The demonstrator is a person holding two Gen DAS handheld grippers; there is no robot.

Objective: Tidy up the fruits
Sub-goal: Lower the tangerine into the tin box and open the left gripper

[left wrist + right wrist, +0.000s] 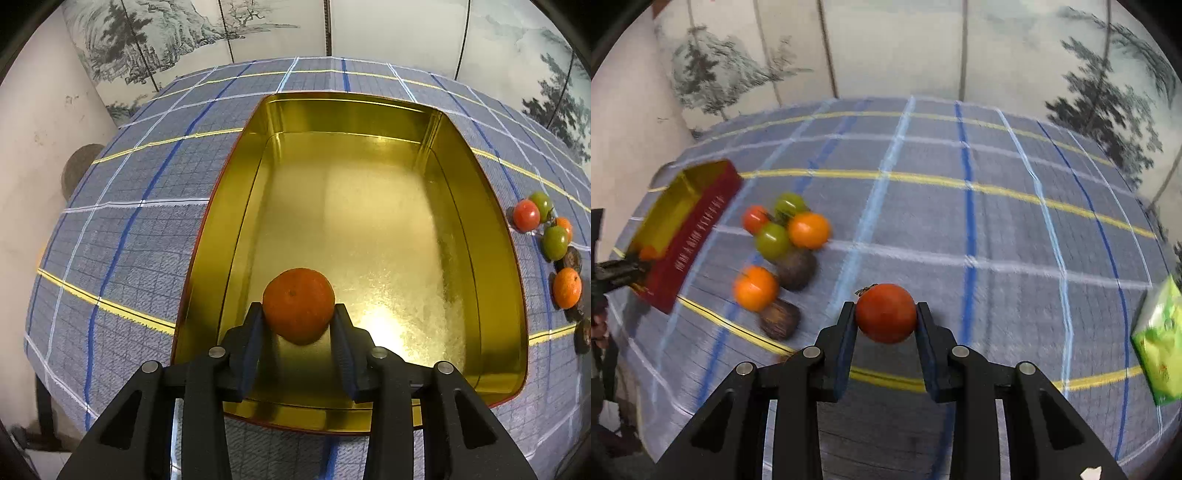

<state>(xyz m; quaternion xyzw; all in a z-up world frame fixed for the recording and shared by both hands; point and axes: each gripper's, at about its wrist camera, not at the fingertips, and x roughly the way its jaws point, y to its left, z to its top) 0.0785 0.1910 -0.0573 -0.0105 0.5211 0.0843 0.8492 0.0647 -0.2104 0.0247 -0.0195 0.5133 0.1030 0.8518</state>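
Left gripper (298,314) clamped on orange (298,304) over tin's (207,258) near end; right gripper (886,314) clamped on red tomato (885,312).

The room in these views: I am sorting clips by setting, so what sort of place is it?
Probably a home or a staged home set: a table under a blue plaid cloth, loose fruit beside a gold tin, and a folding screen painted with ink landscapes.

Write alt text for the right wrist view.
The right gripper is shut on a red tomato, held above a blue plaid tablecloth. To its left lies a blurred cluster of orange, green, red and dark brown fruits beside a red tin with a gold interior; a green packet sits at the right edge.
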